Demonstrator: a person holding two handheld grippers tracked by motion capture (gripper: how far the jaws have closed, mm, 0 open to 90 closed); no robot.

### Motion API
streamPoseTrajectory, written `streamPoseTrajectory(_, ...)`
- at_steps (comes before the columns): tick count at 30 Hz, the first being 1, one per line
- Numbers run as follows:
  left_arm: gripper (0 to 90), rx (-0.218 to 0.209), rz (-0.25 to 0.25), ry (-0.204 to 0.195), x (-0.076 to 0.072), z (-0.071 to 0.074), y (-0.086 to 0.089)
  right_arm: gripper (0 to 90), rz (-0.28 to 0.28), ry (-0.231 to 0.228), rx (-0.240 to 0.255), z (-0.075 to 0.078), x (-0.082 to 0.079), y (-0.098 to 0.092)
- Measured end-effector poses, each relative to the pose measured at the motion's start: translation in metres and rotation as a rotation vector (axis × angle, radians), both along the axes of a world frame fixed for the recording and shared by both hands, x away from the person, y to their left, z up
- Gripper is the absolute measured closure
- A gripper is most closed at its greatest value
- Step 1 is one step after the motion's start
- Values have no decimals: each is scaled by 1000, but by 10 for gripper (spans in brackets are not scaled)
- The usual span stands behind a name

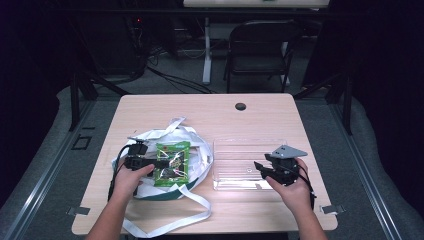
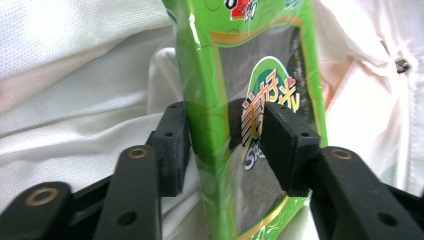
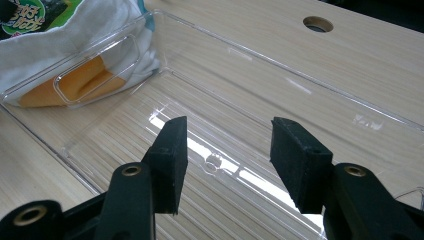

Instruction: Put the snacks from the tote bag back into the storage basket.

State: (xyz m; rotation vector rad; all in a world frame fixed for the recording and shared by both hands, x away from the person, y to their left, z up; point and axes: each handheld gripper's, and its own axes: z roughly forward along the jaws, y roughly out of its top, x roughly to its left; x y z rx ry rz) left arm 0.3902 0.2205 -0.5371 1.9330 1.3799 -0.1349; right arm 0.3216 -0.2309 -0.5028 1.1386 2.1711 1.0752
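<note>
Left gripper closes on a green snack packet over a white bag; right gripper waits at a clear tray.

From the high view, the left gripper [image 1: 161, 163] reaches the green snack packet [image 1: 172, 163], which lies on the white cloth bag [image 1: 195, 150] at the left of the wooden table [image 1: 210, 107], while the right gripper [image 1: 258, 169] rests at the near edge of the clear plastic tray [image 1: 247, 160]. In the left gripper view, both pads [image 2: 172, 145] press the packet's [image 2: 250, 75] sides, so it is grasped edge-on. In the right gripper view, the jaws stand apart with nothing between them, above the tray's [image 3: 280, 70] bare bottom.
</note>
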Motion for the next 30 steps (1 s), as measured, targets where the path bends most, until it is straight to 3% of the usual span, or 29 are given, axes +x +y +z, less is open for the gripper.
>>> streamPoseTrajectory(18,676,1,-26,-24,-1,7,3,490,4,1,7,0,0,0)
streamPoseTrajectory(27,689,-15,-58,-23,-2,12,6,490,1,0,11,0,0,-1)
streamPoseTrajectory(30,684,-44,-71,-22,-2,13,7,490,0,0,13,0,0,-1)
